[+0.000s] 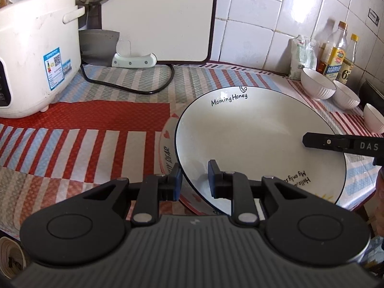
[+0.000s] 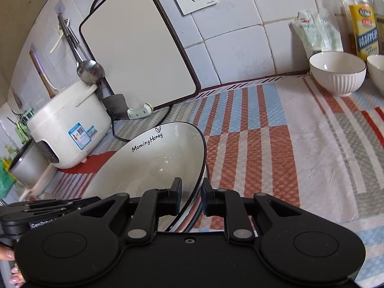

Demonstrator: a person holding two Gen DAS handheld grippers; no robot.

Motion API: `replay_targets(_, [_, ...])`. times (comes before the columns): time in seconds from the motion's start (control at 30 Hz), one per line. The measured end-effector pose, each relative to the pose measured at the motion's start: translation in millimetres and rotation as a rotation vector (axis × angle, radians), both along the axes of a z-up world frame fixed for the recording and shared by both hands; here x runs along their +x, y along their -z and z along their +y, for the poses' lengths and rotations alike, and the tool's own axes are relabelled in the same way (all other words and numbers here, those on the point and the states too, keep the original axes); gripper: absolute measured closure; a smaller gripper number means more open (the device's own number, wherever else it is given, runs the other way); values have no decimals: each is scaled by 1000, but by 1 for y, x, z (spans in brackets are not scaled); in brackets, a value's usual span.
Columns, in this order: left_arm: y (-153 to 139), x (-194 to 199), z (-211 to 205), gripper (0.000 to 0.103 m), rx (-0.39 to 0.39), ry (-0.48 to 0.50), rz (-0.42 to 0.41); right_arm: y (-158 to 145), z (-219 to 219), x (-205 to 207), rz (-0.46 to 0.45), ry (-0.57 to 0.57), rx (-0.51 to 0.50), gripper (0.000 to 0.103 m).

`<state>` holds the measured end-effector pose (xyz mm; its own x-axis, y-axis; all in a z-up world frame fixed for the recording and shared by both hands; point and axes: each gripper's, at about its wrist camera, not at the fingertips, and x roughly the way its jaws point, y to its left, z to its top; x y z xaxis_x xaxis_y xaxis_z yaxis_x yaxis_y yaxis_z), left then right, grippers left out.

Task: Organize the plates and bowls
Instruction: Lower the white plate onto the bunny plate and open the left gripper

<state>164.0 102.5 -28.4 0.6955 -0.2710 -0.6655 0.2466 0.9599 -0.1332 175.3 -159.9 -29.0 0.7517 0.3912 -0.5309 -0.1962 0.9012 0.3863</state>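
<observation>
We see a white plate (image 1: 252,134) with a dark rim and the words "Morning Honey", held tilted above the tabletop (image 1: 96,129), which is covered by a striped cloth in red, blue and grey. Both tools grip it. The left tool (image 1: 195,180) is clamped on the plate's near edge, one finger under the rim and one on the upper face. The right tool (image 2: 191,199) is clamped on the opposite edge in the same way, the rim passing between its two fingers; in the left view one of its black fingers lies across the plate's right side. Beneath the held plate lies a second plate (image 1: 168,144) with red hearts and lettering, resting on the cloth and mostly covered. Three white ribbed bowls (image 1: 318,84) stand in a row near the tiled wall at the right, well apart from the plates. Behind them are bottles (image 1: 336,52) and a bag (image 1: 301,55). At the left stands a white rice cooker (image 1: 36,55), with a white cutting board (image 1: 156,16) leaning on the wall beside it.
</observation>
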Motion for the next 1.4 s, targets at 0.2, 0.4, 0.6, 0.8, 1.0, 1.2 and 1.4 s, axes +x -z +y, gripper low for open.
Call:
replay_targets(0.2, [2, 1, -2, 83, 9, 1, -7, 7, -4, -2, -11, -1, 8, 81])
replay_targets(0.4, [2, 3, 0, 82, 11, 6, -10, 8, 3, -6, -55, -13, -48, 80])
replay_targets(0.6, [2, 2, 1, 82, -10, -7, -4, 10, 8, -12, -117, -25, -110, 77])
replay_targets(0.8, [0, -9, -12, 78, 96, -1, -60, 13, 6, -13, -138, -22, -91, 77])
replay_targets(1.0, [6, -18, -44, 73, 359, -10, -201, 16, 2, -10, -121, -29, -30, 77])
replay_targets(1.2, [3, -18, -56, 77, 407, 41, -234, 16, 7, -10, -124, -25, -48, 77])
replay_targets(1.4, [-5, -22, -49, 76, 341, 55, -233, 12, 21, -12, -165, -29, -195, 76])
